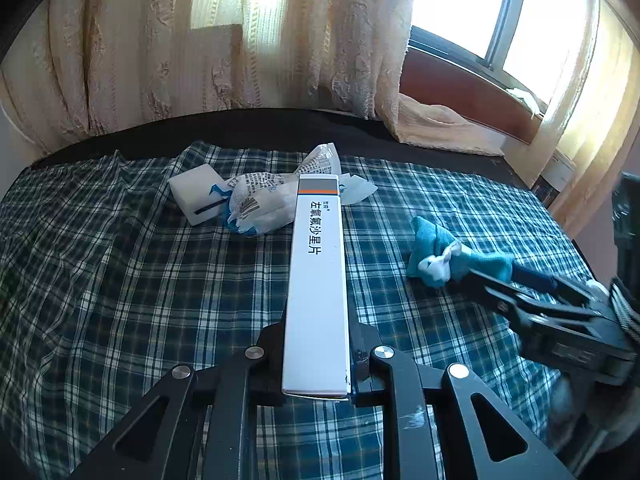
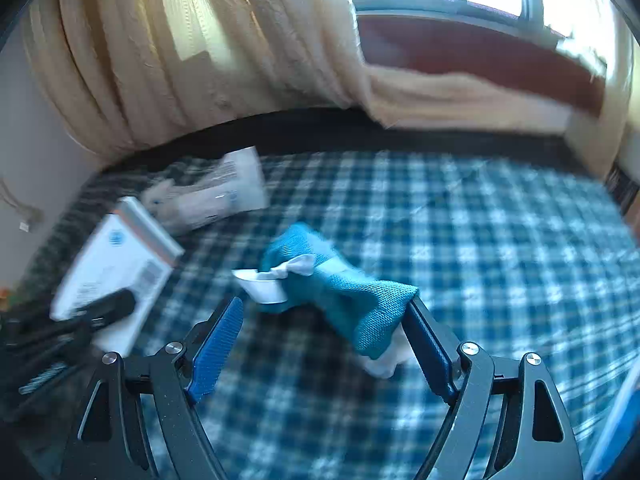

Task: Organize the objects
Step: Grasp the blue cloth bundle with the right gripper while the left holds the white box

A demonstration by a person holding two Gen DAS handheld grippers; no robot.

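Observation:
My left gripper (image 1: 318, 340) is shut on a long white medicine box (image 1: 318, 264) with black print, held on edge and pointing away over the plaid bedcover (image 1: 120, 280). In the right wrist view that box (image 2: 116, 264) and the left gripper (image 2: 100, 308) show blurred at the left. A teal mesh bundle with white parts (image 2: 336, 280) lies on the cover. My right gripper (image 2: 324, 304) stands open around its near end; the bundle's end leans on the right finger, and the blue left pad (image 2: 216, 352) is clear of it. The left wrist view shows the bundle (image 1: 440, 252) at the right gripper (image 1: 496, 276).
A small white block (image 1: 196, 196) and a crumpled printed plastic bag (image 1: 264, 200) lie at the far side of the cover, behind the box tip. Beyond them run the dark bed edge (image 1: 280, 128), cream curtains (image 1: 200, 60) and a wooden window sill (image 1: 460, 92).

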